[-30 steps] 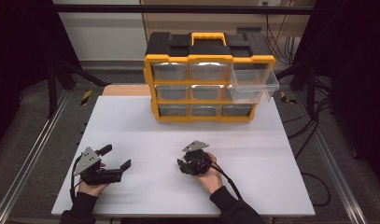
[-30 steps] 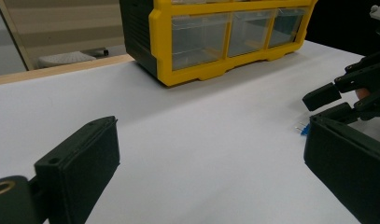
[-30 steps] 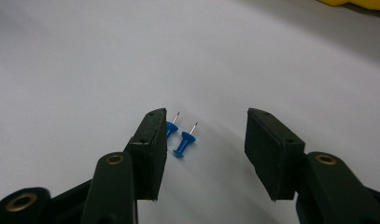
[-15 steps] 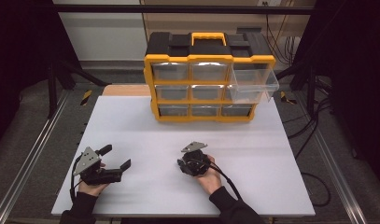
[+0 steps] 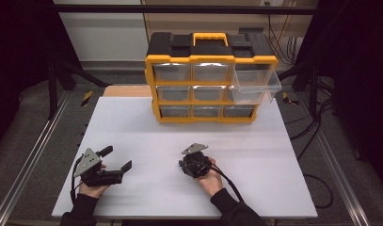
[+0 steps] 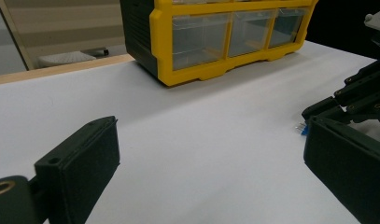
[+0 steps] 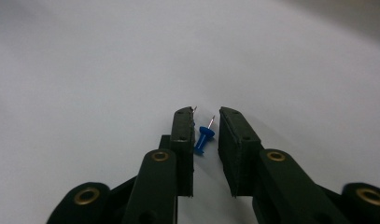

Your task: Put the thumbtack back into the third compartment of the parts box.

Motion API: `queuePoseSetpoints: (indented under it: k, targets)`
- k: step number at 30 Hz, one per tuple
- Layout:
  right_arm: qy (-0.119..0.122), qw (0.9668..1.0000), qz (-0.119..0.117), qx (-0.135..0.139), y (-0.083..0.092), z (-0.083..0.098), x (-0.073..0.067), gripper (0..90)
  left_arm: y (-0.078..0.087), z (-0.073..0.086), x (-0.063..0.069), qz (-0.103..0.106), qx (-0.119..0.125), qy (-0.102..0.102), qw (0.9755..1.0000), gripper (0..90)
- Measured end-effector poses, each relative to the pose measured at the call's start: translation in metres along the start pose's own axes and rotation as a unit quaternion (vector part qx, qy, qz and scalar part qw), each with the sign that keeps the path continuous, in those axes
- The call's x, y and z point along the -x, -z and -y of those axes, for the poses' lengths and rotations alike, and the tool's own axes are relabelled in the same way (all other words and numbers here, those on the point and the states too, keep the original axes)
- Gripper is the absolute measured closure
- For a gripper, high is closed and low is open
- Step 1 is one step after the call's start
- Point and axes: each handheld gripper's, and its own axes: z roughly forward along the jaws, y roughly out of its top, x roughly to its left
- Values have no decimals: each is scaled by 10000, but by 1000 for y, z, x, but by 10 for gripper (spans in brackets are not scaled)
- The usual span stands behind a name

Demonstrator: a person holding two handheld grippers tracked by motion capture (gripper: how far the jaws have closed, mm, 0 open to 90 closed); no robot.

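- Closing over the past second, the right gripper has narrowed its jaws around a blue push pin lying on the white worktop; a gap still shows on one side.
- Left gripper rests nearby, jaws wide, holding nothing.
- Best practice: squeeze the pin's plastic head squarely, keeping the pads low, since a small pin likely skids.
- Drawer organiser stands behind, one drawer pulled out.

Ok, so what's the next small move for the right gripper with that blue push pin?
Probably finish closing: the right gripper has just been closing its jaws, and the small blue plastic push pin lies between them on the white table, apparently ungripped, a gap left on one side.
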Motion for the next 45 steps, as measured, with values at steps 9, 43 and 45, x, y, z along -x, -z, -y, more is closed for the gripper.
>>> queuePoseSetpoints:
  k: [9, 43, 45]
  targets:
    - [63, 10000, -50, -24, 0, 1, 1, 805, 0, 0, 0, -5, 4, 4, 10000, 31]
    - [-121, 9992, -192, 344, 30, -7, 14, 857, 0, 0, 0, -7, -1, 19, 10000, 31]
    - [-126, 9988, -218, 412, 35, -8, 17, 857, 0, 0, 0, -4, -6, 19, 10000, 31]
